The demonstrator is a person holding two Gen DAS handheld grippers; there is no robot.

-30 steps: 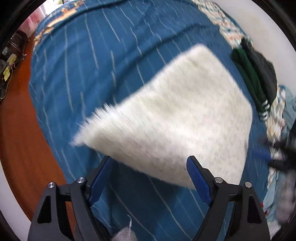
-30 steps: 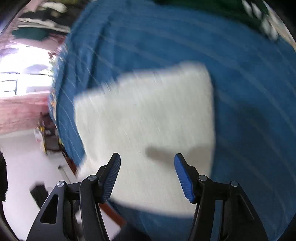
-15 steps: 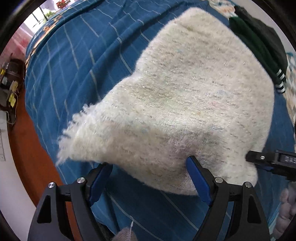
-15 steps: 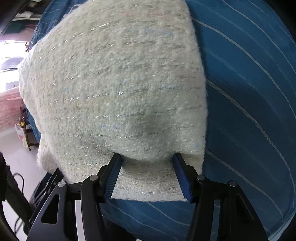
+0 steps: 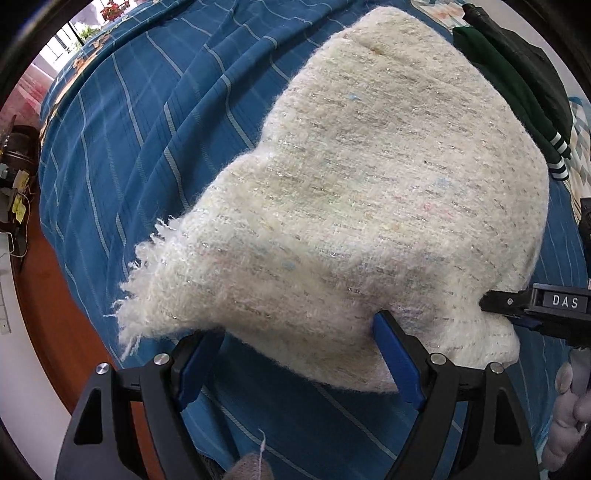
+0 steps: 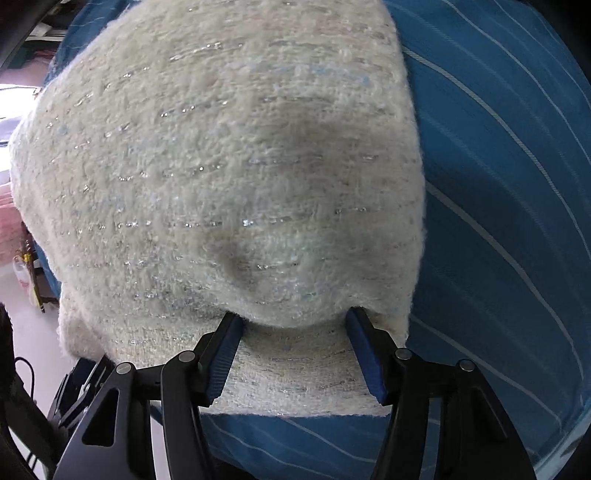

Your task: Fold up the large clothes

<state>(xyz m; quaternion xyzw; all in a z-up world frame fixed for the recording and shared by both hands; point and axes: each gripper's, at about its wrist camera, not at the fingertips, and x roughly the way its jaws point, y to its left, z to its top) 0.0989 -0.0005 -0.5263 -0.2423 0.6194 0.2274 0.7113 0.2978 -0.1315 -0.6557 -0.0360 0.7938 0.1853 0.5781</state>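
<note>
On the blue striped bed (image 5: 140,122) the folded cream sweater (image 5: 369,192) lies; my left tongs (image 5: 299,354) and right tongs (image 6: 295,350) gape wide at its near edge, holding nothing, to bracket the hem for another fold.

Setting: a home bedroom. We see a bed under a blue striped bedspread (image 5: 155,122), a wooden bed frame (image 5: 70,332) along its left edge, dark green clothing (image 5: 517,85) heaped at far right, and a bright window with plants (image 5: 92,26) far left.
</note>
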